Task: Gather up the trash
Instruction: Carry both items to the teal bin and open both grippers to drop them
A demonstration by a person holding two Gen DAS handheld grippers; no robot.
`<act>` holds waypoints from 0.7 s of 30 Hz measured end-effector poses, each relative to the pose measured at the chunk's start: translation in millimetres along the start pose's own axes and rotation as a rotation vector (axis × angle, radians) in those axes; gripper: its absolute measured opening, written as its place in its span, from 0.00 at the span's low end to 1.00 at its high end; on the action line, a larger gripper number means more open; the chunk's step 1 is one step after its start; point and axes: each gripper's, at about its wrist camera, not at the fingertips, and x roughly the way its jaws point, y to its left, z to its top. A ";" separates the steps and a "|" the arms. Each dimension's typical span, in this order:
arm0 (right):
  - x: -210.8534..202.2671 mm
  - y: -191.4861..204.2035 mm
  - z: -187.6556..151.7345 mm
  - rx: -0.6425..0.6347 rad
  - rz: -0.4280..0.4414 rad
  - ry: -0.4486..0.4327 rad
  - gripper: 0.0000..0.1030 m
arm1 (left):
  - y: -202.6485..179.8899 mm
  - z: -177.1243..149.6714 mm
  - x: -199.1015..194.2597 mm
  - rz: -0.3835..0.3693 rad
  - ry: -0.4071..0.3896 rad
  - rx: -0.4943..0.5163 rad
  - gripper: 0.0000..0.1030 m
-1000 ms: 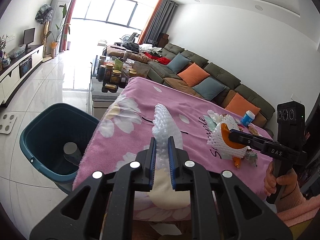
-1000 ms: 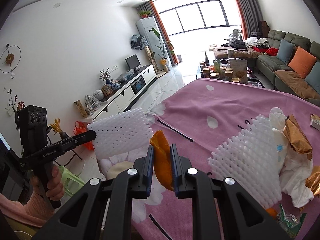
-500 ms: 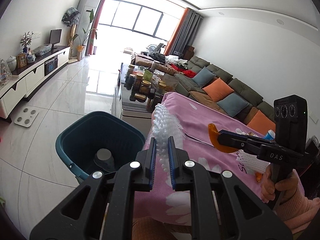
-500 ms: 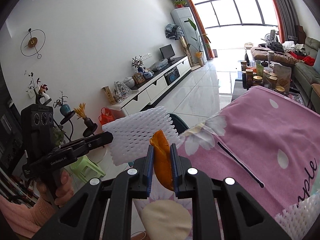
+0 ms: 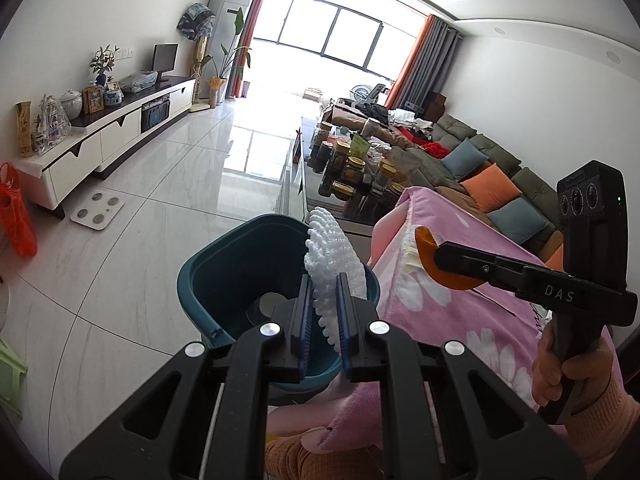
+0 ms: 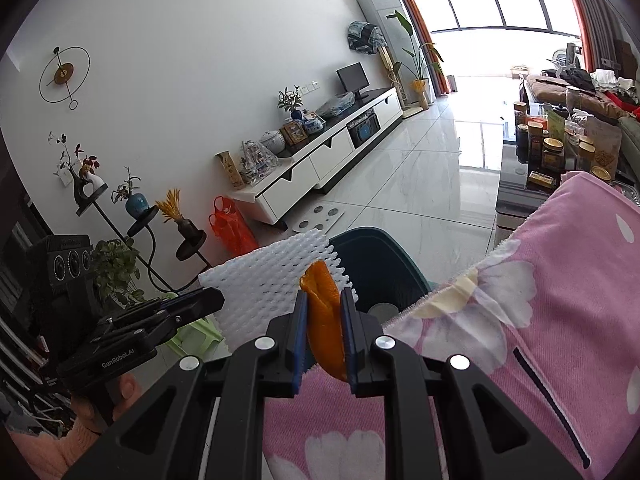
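Observation:
My left gripper (image 5: 322,300) is shut on a white foam fruit net (image 5: 334,256) and holds it above the rim of a teal bin (image 5: 224,256) on the floor. My right gripper (image 6: 324,320) is shut on an orange peel (image 6: 325,320) over the corner of the pink flowered tablecloth (image 6: 560,300). In the left wrist view the right gripper (image 5: 436,258) holds the peel (image 5: 426,256) just right of the bin. In the right wrist view the left gripper (image 6: 208,304) holds the net (image 6: 264,280) in front of the bin (image 6: 384,264).
A white TV cabinet (image 5: 112,136) runs along the left wall. A red bag (image 5: 16,216) and a white scale (image 5: 96,210) sit on the tiled floor. A glass coffee table with several jars (image 5: 356,176) stands behind the bin, with a sofa (image 5: 492,176) to the right.
Both grippers have swung left, off the table toward the bin. The foam net is now over the bin's rim and the peel is at the table's corner. Both grips stay shut.

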 end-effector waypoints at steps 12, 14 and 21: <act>65.9 1.8 10.8 0.026 -0.009 0.111 0.15 | 22.6 -0.4 40.7 0.072 0.079 -0.046 0.12; 75.8 2.6 10.1 0.033 -0.015 0.134 0.15 | 22.7 0.7 48.0 0.081 0.089 -0.048 0.12; 96.3 6.9 6.4 0.047 -0.026 0.199 0.18 | 23.6 0.1 68.2 0.105 0.122 -0.060 0.12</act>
